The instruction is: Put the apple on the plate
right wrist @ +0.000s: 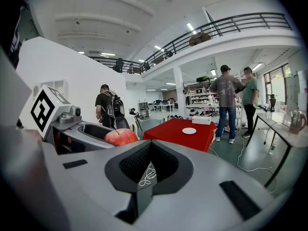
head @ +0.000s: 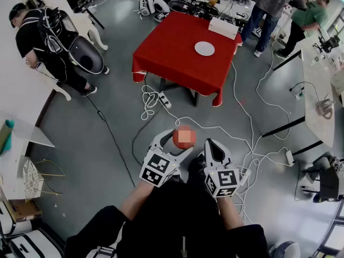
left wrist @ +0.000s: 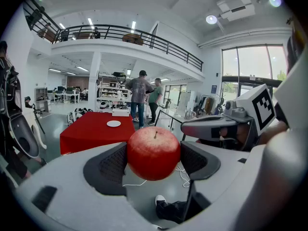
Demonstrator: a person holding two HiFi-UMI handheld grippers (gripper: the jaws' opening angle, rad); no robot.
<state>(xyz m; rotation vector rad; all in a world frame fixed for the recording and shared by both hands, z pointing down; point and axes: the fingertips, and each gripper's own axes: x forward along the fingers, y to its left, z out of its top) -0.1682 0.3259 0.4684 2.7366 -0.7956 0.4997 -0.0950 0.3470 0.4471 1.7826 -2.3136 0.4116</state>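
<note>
Left gripper (head: 174, 144) jaws clamp the round red apple (left wrist: 153, 152), presumably for carry to small white plate (head: 204, 48) on red-clothed desk (head: 172, 47), upper centre; right gripper (right wrist: 149, 165) jaws closed, empty.

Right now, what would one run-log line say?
left gripper: shut on apple | right gripper: shut, empty | plate: bare, on red table

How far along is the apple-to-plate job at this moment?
Done: the apple is picked up, clamped between the left tool's jaws. In hand: the carry; the plate sits empty on the red table, across the floor ahead. Left: walk over, set the apple on the plate, release. The right tool is shut and empty.
</note>
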